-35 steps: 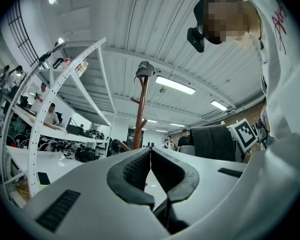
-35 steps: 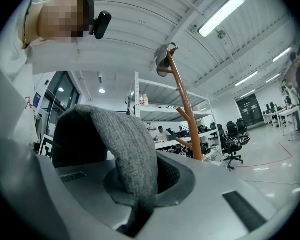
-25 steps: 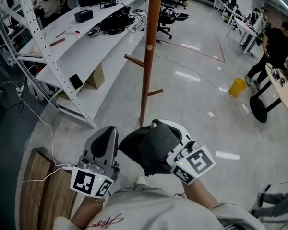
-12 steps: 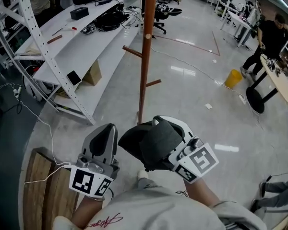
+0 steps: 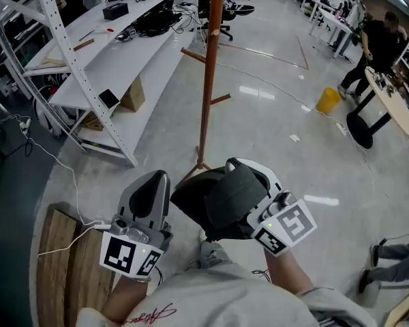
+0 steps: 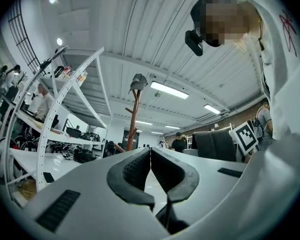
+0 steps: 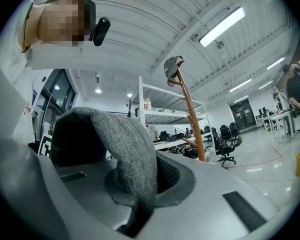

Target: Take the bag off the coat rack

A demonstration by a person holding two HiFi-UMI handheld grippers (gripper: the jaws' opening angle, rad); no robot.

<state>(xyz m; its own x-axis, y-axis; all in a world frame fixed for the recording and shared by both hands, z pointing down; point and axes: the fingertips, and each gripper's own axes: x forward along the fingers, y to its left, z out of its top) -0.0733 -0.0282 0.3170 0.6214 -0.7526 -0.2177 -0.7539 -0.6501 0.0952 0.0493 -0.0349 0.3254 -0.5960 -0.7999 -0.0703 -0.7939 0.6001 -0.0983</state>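
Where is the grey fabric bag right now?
Head view, bottom centre: the dark grey fabric bag is clamped in the right tool, near the foot of the brown wooden coat rack.

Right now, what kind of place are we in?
Probably an open-plan office or lab workshop: long white metal shelves piled with tangled black cables, a black swivel office chair, and a pale desk further off.

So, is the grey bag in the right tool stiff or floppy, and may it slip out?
Probably floppy: the grey bag folds over the right tool and sags in a soft lump. Likely light, since one pinch of fabric appears to carry it. The rough woven cloth looks grippy, so slipping seems unlikely.
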